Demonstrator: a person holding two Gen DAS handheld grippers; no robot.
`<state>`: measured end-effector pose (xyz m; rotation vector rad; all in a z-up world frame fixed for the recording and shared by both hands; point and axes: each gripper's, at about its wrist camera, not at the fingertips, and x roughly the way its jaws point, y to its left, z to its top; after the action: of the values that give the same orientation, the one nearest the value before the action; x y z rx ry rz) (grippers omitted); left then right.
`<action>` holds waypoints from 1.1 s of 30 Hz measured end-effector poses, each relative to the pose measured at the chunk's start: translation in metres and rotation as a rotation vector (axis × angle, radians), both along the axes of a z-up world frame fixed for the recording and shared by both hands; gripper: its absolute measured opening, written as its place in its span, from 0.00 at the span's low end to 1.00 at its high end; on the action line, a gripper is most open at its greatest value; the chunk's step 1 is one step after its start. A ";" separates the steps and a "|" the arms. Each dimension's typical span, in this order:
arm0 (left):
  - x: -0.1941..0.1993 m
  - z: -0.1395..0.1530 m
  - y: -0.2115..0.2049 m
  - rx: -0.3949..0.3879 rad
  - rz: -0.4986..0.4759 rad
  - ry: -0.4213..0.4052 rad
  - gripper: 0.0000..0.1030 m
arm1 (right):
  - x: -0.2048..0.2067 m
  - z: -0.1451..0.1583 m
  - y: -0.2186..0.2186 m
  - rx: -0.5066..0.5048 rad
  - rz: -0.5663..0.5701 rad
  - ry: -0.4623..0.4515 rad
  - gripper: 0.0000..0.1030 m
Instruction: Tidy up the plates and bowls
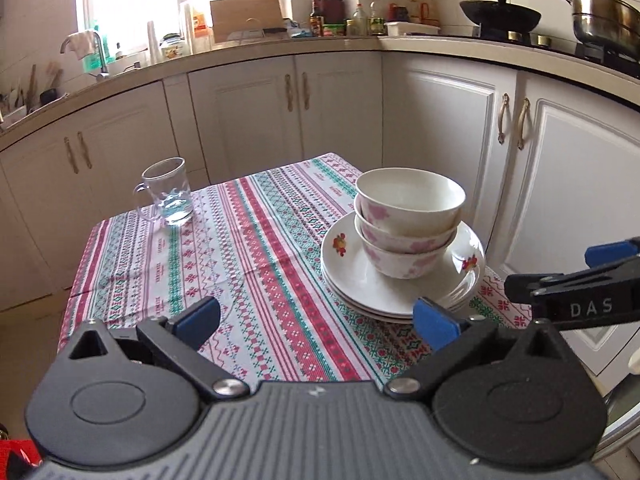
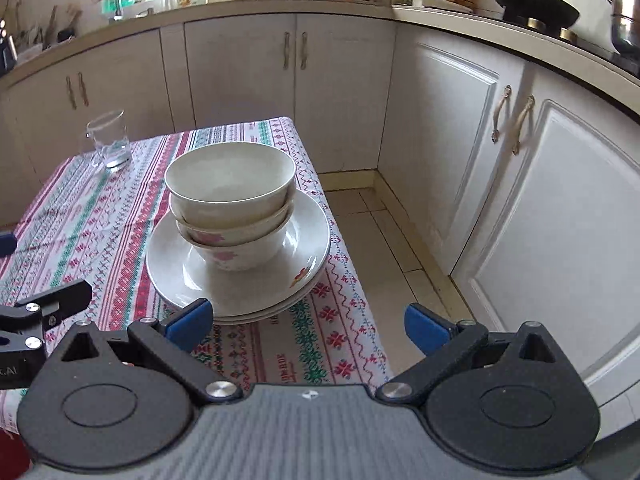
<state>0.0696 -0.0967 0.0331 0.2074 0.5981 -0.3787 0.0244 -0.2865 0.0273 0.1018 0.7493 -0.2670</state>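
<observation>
- Bowls (image 1: 408, 220) sit nested three high on a stack of plates (image 1: 352, 276), right of centre in my left view and centre-left in my right view; the pile looks finished, so my worry is disturbing it.
- Both tools are released with nothing between the pads: my left tool (image 1: 316, 316) hangs low in its frame with its right pad just in front of the plate rims, and my right tool (image 2: 308, 320) has its left pad overlapping the lowest plate edge in the picture. I cannot tell whether either pad touches.
- A careless sideways swing of either tool could clip a rim and slide the plates.
- The stack stands near the right edge of the surface (image 2: 344, 344), with tiled floor (image 2: 384, 232) below; a push that way could send it over.
- The bowls look slightly off-centre on each other, so a knock could tip the top one.
- The glass mug (image 1: 166, 192) at centre left holds a little water; it is well apart, but a wide sweep of my left tool could topple it onto the cloth.
</observation>
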 end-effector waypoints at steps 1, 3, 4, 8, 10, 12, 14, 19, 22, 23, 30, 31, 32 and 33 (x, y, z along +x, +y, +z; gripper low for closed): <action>-0.002 0.001 0.002 0.000 0.011 0.004 0.99 | -0.007 0.002 0.003 0.004 -0.007 -0.009 1.00; -0.006 0.002 0.004 -0.010 0.028 0.018 0.99 | -0.016 0.006 0.010 -0.001 -0.014 -0.027 1.00; -0.008 0.002 0.007 -0.021 0.034 0.024 0.99 | -0.020 0.009 0.014 -0.011 -0.019 -0.037 1.00; -0.016 0.004 0.008 -0.039 0.049 0.030 0.99 | -0.028 0.014 0.021 -0.030 -0.035 -0.064 1.00; -0.016 0.003 0.008 -0.045 0.051 0.031 0.99 | -0.028 0.014 0.024 -0.025 -0.040 -0.070 1.00; -0.016 0.002 0.008 -0.050 0.056 0.038 0.99 | -0.028 0.013 0.025 -0.019 -0.039 -0.072 1.00; -0.016 0.002 0.007 -0.053 0.055 0.039 0.99 | -0.027 0.013 0.026 -0.019 -0.035 -0.068 1.00; -0.015 0.001 0.007 -0.057 0.061 0.041 0.99 | -0.024 0.011 0.030 -0.032 -0.034 -0.059 1.00; -0.014 0.001 0.008 -0.063 0.065 0.043 0.99 | -0.024 0.012 0.030 -0.037 -0.035 -0.060 1.00; -0.014 0.001 0.008 -0.064 0.065 0.042 0.99 | -0.024 0.012 0.031 -0.039 -0.036 -0.061 1.00; -0.016 0.003 0.009 -0.069 0.069 0.041 0.99 | -0.026 0.014 0.031 -0.042 -0.035 -0.070 1.00; -0.016 0.003 0.009 -0.068 0.070 0.040 0.99 | -0.026 0.014 0.031 -0.044 -0.035 -0.072 1.00; -0.016 0.003 0.009 -0.068 0.070 0.039 0.99 | -0.027 0.015 0.031 -0.044 -0.035 -0.072 1.00; -0.016 0.004 0.009 -0.067 0.070 0.038 0.99 | -0.027 0.015 0.031 -0.044 -0.035 -0.072 1.00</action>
<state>0.0534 -0.0880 0.0371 0.1146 0.6278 -0.3353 -0.0023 -0.2550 0.0420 0.0823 0.6699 -0.3116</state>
